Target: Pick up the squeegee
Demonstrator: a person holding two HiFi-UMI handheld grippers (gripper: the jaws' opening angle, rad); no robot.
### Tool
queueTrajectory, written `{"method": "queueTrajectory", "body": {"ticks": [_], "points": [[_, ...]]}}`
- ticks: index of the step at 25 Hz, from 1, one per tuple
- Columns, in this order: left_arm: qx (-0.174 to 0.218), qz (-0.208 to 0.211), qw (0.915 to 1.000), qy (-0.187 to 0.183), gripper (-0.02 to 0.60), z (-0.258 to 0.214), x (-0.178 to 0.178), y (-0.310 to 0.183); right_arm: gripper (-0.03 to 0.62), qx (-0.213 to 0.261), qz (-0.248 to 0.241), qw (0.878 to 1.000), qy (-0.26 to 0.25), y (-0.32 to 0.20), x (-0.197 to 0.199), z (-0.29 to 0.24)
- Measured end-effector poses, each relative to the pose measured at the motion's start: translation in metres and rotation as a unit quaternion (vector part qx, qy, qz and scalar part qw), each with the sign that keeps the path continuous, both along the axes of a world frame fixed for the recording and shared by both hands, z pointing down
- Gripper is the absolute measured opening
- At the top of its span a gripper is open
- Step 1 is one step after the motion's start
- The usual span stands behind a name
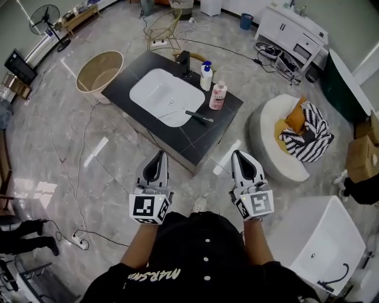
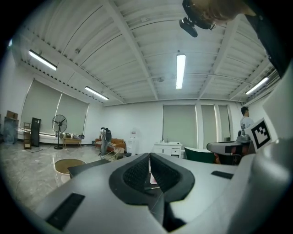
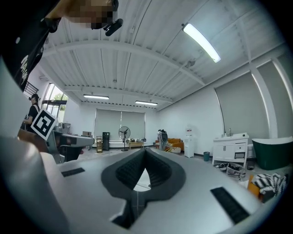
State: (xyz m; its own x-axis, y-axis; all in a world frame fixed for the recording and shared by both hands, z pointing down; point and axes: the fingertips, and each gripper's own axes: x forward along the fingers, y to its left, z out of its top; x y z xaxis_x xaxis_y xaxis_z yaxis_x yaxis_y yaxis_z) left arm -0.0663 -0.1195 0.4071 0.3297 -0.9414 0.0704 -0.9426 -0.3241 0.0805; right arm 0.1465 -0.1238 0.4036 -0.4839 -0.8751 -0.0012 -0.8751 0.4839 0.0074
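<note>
The squeegee [image 1: 198,116] lies on the bench [image 1: 207,139] beside the basin [image 1: 159,92], its long axis across the view. It is well ahead of both grippers and roughly midway between their lines, so neither is clearly nearer. The left gripper [image 1: 161,155] and right gripper [image 1: 238,155] both point level toward it, jaws closed and empty.

Glossy grey marble floor [image 1: 65,148]. Landmark: black counter [image 1: 204,139] with white basin [image 1: 160,94]. Left of it, round beige tub [image 1: 99,71]; right, white round chair [image 1: 266,142]; beyond, white cabinet [image 1: 291,29]. Standing fan [image 1: 46,16] far left. Strip lights [image 2: 180,71] overhead; blinds [image 2: 181,123] drawn.
</note>
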Motion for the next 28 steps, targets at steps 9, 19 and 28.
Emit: {"method": "queueTrajectory", "body": {"ticks": [9, 19, 28], "points": [[-0.024, -0.010, 0.9997, -0.003, 0.021, 0.015, 0.007, -0.043, -0.005, -0.020, -0.016, 1.000, 0.002, -0.053, 0.004, 0.013], [-0.016, 0.008, 0.9998, -0.001, 0.021, 0.014, -0.007, -0.126, -0.005, -0.008, -0.019, 1.000, 0.017, -0.139, -0.017, 0.006], [-0.018, 0.003, 0.9998, 0.006, 0.021, 0.011, -0.027, -0.183, -0.005, -0.020, -0.035, 0.999, 0.028, -0.201, -0.039, 0.011]]}}
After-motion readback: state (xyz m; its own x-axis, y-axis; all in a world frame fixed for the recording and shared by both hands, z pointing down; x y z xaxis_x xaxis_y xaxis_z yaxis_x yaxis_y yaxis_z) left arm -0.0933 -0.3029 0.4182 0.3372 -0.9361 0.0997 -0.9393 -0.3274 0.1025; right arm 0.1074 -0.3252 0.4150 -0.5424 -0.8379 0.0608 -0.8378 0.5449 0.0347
